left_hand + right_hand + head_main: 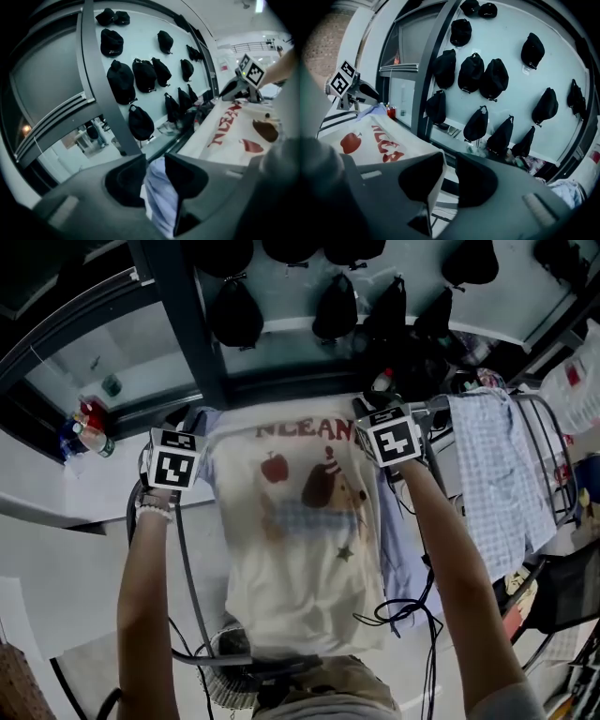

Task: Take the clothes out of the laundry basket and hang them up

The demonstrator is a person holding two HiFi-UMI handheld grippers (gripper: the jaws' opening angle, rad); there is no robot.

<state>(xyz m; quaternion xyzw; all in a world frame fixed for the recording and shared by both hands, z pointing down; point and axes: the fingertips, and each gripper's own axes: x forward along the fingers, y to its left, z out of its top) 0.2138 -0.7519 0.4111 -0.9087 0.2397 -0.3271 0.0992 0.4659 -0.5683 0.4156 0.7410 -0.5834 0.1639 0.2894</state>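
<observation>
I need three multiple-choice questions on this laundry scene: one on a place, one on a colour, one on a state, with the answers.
1. Where does the blue checked shirt hang?
A. on the drying rack, right of the T-shirt
B. on a wall hook
C. over a chair

2. What colour is the T-shirt's lettering?
A. green
B. red
C. black

3. How does the T-shirt lie?
A. rolled up
B. folded in half
C. spread out, print up

Answers: 1 A, it drapes over the rack's bars; 2 B, the letters are red; 3 C, the whole print shows.
</observation>
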